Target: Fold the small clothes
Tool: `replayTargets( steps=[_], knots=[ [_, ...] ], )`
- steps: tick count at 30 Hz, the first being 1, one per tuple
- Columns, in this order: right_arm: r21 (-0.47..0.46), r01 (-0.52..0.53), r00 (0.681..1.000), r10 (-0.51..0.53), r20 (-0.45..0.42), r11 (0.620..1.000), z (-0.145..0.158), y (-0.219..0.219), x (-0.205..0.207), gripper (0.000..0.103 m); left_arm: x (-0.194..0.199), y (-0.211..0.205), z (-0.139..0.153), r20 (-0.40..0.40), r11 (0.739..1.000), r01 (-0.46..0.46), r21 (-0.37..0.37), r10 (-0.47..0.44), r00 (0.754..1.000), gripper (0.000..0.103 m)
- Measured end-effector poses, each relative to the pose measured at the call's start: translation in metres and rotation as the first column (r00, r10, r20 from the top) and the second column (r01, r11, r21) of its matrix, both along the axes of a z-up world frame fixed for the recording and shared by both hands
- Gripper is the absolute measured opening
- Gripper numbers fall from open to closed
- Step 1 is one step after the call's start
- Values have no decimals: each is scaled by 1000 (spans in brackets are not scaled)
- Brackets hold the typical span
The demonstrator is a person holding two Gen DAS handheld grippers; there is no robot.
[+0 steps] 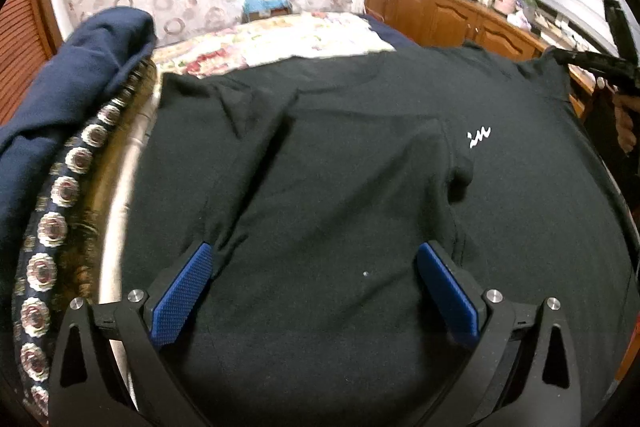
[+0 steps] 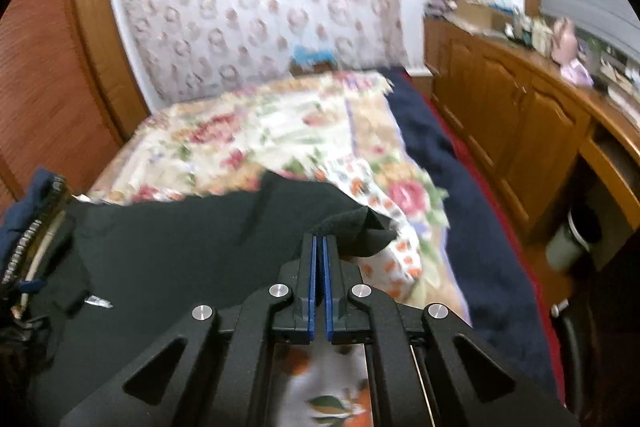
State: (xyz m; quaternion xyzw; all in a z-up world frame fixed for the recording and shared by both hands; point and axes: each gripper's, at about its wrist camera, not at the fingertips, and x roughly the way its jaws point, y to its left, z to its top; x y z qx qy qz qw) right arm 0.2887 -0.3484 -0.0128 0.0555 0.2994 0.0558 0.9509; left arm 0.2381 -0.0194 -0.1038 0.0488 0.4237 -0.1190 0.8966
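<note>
left wrist view: a black t-shirt (image 1: 340, 167) lies spread flat on the bed, chest side up, a small white logo (image 1: 479, 137) toward its right half. the left gripper (image 1: 316, 263) hovers over the near part of the cloth with its jaws released and wide apart, blue pads (image 1: 184, 297) either side of bare fabric and nothing between them; it appears parked to leave the shirt free for the other hand. at left a navy garment (image 1: 68, 75) and a patterned tie-like strip (image 1: 52, 227) crowd the shirt's edge, so open room lies mainly toward the far floral bedspread (image 1: 280, 43). the right gripper (image 1: 592, 63) shows at the far right corner of the shirt.

right wrist view: the right gripper (image 2: 319, 241) is clenched, its blue pads nearly meeting on a raised fold at the black t-shirt's (image 2: 180, 251) right corner, probably a sleeve or shoulder, lifted off the floral bedspread (image 2: 280, 135) to be turned inward. to the right, a dark blue blanket (image 2: 460, 187) runs along the bed's edge, with a wooden cabinet (image 2: 520, 115) beyond; the clear path for the fold is leftward across the shirt.
</note>
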Motion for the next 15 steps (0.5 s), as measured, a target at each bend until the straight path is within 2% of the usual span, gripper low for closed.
replayTargets(
  steps=[2,5,8,12,15],
  knots=[
    [20,-43,998,42,35,999,14,9,-13,3,-5,2,9,35,1000,-14,-20,15,999,102],
    [-5,-117,990,117,77,993,32,35,-37,3,-10,8,21,71,999,-30,-39,32,997,102],
    [-18,-191,977,191,95,982,39,57,-61,3,-16,9,33,104,999,-35,-42,39,994,102],
    [-36,-269,962,270,41,963,23,80,-86,3,-24,9,48,139,999,-29,-38,34,990,102],
    [-54,-295,955,293,-32,954,0,92,-95,3,-26,10,57,160,997,-11,-71,23,987,102]
  ],
)
